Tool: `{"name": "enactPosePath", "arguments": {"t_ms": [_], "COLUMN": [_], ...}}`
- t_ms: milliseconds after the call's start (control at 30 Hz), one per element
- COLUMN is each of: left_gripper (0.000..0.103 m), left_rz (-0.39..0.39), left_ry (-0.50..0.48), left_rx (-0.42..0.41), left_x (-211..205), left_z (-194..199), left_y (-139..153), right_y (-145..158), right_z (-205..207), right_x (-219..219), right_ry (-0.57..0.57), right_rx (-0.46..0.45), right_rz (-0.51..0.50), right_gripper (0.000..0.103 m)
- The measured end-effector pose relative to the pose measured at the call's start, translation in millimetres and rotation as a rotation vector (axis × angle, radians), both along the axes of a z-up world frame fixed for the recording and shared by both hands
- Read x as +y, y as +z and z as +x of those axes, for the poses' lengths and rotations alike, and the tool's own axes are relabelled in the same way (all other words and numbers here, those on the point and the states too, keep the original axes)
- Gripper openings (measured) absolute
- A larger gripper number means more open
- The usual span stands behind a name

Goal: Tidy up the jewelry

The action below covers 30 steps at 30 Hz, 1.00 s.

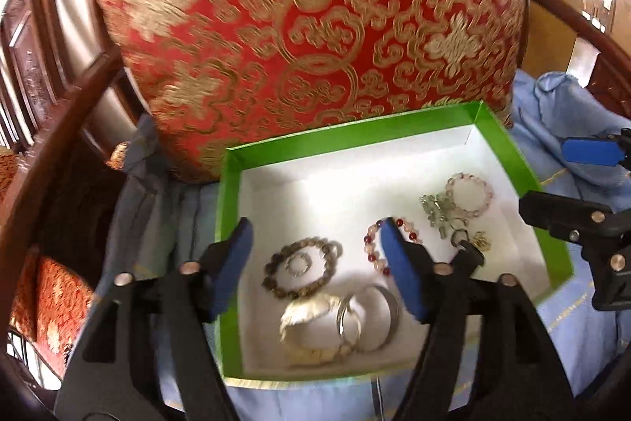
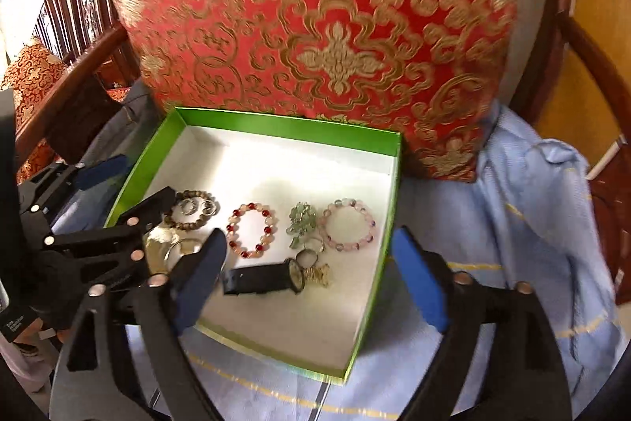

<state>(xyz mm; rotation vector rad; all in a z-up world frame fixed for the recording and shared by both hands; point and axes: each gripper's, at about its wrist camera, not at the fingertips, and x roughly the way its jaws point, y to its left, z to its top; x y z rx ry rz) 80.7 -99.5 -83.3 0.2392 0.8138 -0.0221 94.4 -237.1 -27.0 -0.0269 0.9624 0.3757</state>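
A green box (image 1: pixel 232 184) (image 2: pixel 378 141) with a white floor holds the jewelry. Inside lie a brown bead bracelet (image 1: pixel 301 269) (image 2: pixel 185 221), a red-and-pink bead bracelet (image 2: pixel 251 229) (image 1: pixel 370 243), a pale pink bead bracelet (image 2: pixel 348 229) (image 1: pixel 469 192), a green pendant (image 2: pixel 301 223) (image 1: pixel 437 210), a black watch (image 2: pixel 262 277), silver bangles (image 1: pixel 368 318) and a gold charm (image 2: pixel 317 277). My left gripper (image 1: pixel 315 243) is open and empty above the box's near left part. My right gripper (image 2: pixel 309 249) is open and empty over the box's near right edge.
A red and gold brocade cushion (image 1: pixel 307 10) (image 2: pixel 315 14) stands upright right behind the box. Light blue cloth (image 2: pixel 532 208) (image 1: pixel 568 121) covers the seat under and around the box. Dark wooden chair arms (image 1: pixel 59 129) (image 2: pixel 595 66) curve on both sides.
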Motion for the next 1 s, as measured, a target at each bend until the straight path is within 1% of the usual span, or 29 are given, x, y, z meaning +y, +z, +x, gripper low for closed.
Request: {"name": "enactPosePath", "arguments": {"t_ms": [33, 67, 133, 200, 233, 267, 333, 433, 500, 600, 733, 833, 900, 1000], "left_gripper": [0.074, 0.075, 0.08, 0.082, 0.085, 0.087, 0.09, 0.097, 0.098, 0.099, 0.099, 0.099, 0.099, 0.099], "left_rz": [-0.004, -0.012, -0.035, -0.036, -0.032, -0.044, -0.062, -0.11, -0.167, -0.207, -0.163, -0.144, -0.129, -0.127], "left_ry": [-0.001, -0.002, -0.009, -0.008, 0.005, 0.006, 0.014, 0.063, 0.089, 0.094, 0.095, 0.093, 0.094, 0.099], "left_rx": [-0.008, -0.013, -0.013, -0.008, -0.001, 0.024, 0.039, 0.048, 0.071, 0.08, 0.049, 0.063, 0.066, 0.069], "left_x": [-1.2, -1.2, -1.0, -0.5, 0.4, 2.2, 6.7, 21.0, 28.9, 33.9, 34.4, 34.6, 34.8, 35.5], "left_z": [-5.7, -11.0, -20.3, -22.9, -24.6, -25.2, -25.6, -25.0, -25.2, -27.7, -35.3, -37.1, -36.7, -36.9], "left_y": [4.9, 9.4, 15.4, 17.7, 17.9, 18.6, 19.2, 22.0, 22.9, 23.5, 24.3, 19.7, 18.9, 18.8], "right_y": [4.8, 8.6, 13.5, 17.3, 16.4, 16.5, 14.8, 12.5, 12.9, 10.6, 0.8, -6.6, -8.1, -7.1], "right_z": [-4.9, -13.4, -23.2, -34.7, -36.2, -39.1, -40.0, -37.2, -37.4, -35.6, -29.9, -26.2, -25.9, -30.6], "right_x": [-2.4, 0.4, 8.8, 16.4, 19.1, 22.5, 24.4, 22.7, 17.9, 10.0, 4.4, 4.1, 5.9, 11.3], "right_ry": [-0.001, -0.001, 0.0, 0.021, 0.029, 0.038, 0.038, 0.021, 0.008, -0.009, -0.033, -0.054, -0.057, -0.055], "right_rx": [-0.01, -0.027, -0.066, -0.096, -0.098, -0.103, -0.112, -0.117, -0.106, -0.097, -0.076, -0.057, -0.047, -0.057], "right_rz": [-0.007, -0.038, -0.088, -0.115, -0.121, -0.127, -0.12, -0.125, -0.104, -0.063, -0.072, -0.082, -0.072, -0.071], "right_gripper": [0.095, 0.099, 0.1, 0.1, 0.1, 0.1, 0.1, 0.1, 0.1, 0.1, 0.1, 0.1, 0.1, 0.1]}}
